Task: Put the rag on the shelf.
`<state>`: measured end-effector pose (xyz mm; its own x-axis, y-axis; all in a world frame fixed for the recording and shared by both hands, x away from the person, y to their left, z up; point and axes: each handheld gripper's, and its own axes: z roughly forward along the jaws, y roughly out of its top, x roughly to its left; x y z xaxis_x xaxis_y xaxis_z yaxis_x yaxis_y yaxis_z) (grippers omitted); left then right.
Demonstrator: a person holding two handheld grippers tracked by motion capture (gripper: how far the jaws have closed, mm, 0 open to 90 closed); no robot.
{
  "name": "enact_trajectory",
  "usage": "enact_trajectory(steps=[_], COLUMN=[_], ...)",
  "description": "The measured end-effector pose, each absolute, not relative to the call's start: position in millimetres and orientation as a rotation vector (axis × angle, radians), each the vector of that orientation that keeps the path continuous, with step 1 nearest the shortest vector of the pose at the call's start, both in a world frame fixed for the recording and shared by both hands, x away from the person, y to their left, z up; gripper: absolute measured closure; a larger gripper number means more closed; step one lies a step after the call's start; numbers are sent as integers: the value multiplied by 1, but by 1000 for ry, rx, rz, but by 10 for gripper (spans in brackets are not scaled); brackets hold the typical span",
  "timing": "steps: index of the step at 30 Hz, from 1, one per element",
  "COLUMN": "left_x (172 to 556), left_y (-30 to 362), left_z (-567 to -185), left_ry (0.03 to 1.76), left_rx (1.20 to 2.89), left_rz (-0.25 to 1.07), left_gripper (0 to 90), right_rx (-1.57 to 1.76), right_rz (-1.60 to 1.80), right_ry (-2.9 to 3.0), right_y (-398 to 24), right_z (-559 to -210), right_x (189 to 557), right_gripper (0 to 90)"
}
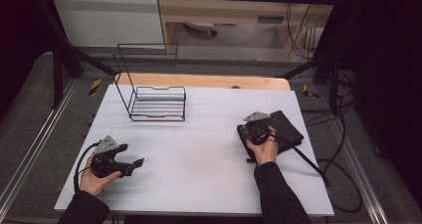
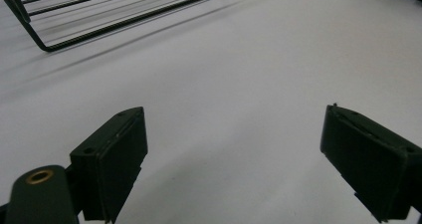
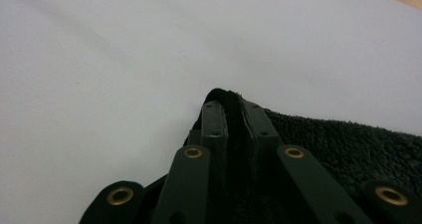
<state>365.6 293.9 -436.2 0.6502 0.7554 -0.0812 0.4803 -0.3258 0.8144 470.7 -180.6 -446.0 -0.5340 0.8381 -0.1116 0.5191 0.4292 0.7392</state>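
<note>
The right hand-held gripper [image 3: 234,122] pinches a corner of the black towel [image 3: 348,144] — jaws nearly together — on the bench [image 1: 199,154]; the left hand-held gripper [image 2: 234,149] gapes wide, empty.

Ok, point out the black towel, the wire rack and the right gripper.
black towel [image 1: 288,127]: high view, on its flat folded top, right of the hand.
wire rack [image 1: 158,104]: high view, on its low wire base.
right gripper [image 3: 234,107]: right gripper view, between its fingertips, pinched on the towel's corner.

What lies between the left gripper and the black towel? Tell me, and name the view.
Nothing: the high view shows bare white table between the left gripper and the black towel, which the right gripper pinches.
</note>
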Motion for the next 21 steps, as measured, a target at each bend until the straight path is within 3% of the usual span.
enact_trajectory(steps=[21], left_x=[366], left_y=[293], left_z=[-436], left_ry=[966], left_rx=[1993], left_rz=[403], left_gripper=[113], right_rx=[900], right_rz=[1069], right_ry=[2351], right_y=[-179], right_z=[-425], right_x=[431], right_gripper=[830])
